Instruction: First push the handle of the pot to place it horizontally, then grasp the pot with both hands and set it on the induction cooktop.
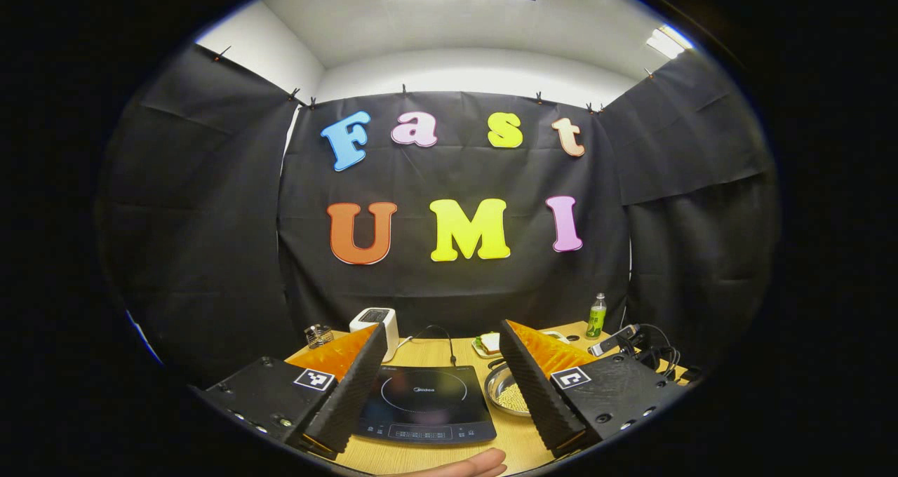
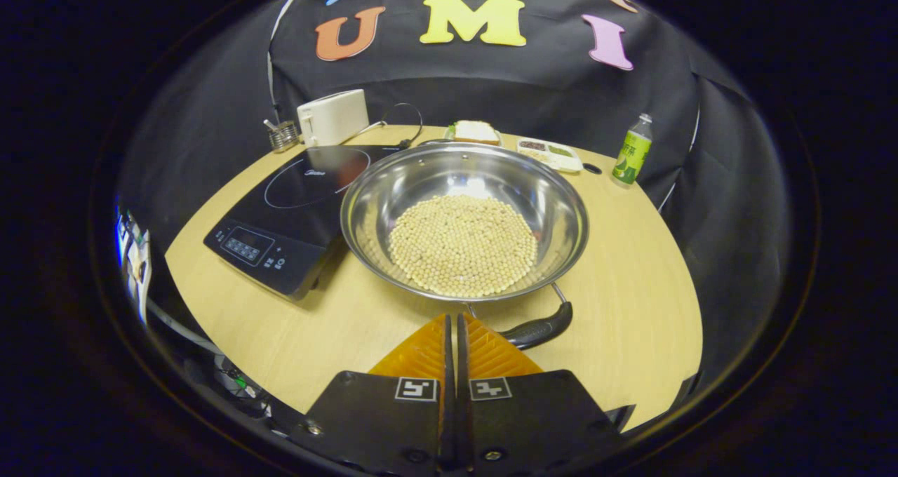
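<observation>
Your right hand-held gripper (image 2: 452, 323) is closed on nothing, just short of the pot's handle (image 2: 539, 331), so the push comes next. The pot (image 2: 463, 217) sits on the desk (image 2: 631, 308) beside the induction cooktop (image 2: 295, 210). Your left hand-held gripper (image 1: 442, 340) hangs wide open, empty.

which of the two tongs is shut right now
The right tongs, fingers pressed together just short of the pot handle. The left tongs gape wide above the cooktop.
</observation>
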Demonstrator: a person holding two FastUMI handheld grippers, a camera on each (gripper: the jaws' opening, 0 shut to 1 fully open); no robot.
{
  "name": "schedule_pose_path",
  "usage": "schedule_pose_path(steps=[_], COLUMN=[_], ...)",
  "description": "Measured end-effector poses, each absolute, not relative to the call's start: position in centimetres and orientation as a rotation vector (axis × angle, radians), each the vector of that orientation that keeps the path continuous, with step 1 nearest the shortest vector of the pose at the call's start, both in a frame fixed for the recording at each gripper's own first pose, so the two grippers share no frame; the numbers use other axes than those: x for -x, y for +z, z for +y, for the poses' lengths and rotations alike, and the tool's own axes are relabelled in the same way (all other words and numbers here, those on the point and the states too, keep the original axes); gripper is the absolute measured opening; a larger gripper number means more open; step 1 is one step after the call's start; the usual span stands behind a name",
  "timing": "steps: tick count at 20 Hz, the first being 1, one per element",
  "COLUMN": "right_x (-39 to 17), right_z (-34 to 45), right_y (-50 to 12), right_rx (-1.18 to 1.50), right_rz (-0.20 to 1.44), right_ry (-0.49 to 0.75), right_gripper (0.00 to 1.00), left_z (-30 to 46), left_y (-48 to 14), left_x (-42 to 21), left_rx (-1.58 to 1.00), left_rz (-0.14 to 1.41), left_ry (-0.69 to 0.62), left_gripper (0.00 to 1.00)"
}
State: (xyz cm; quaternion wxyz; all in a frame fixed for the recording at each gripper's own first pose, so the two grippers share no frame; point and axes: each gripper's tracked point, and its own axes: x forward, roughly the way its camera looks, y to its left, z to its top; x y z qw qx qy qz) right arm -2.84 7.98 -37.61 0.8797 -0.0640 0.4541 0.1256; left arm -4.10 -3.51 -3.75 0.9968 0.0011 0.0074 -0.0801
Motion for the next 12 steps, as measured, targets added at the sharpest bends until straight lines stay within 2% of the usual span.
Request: schedule_pose_path(steps=[1, 3, 4, 6, 12], right_x=[2.6, 2.2, 2.1, 1.7, 0.4], right_z=[7.4, 6.3, 5.7, 4.7, 1.9], right_y=[-37.6, -37.7, -37.7, -37.7, -37.9], right_rx=[0.136, 0.140, 0.141, 0.131, 0.133], right_rz=[0.948, 0.947, 0.945, 0.946, 0.933], right_ry=[0.256, 0.240, 0.233, 0.220, 0.177], right_gripper=[0.04, 0.00, 0.04, 0.01, 0.04], left_z=[-3.7, -4.0, -3.9, -3.9, -4.1], left_y=[-3.8, -3.8, -3.7, -3.5, -3.6], left_x=[4.1, 4.0, 4.1, 4.0, 4.1], left_rx=[-0.001, 0.005, 0.008, 0.007, 0.010], left_rz=[0.015, 0.012, 0.008, 0.002, -0.006], left_ry=[-0.163, -0.170, -0.170, -0.169, -0.173], left_gripper=[0.96, 0.96, 0.96, 0.96, 0.96])
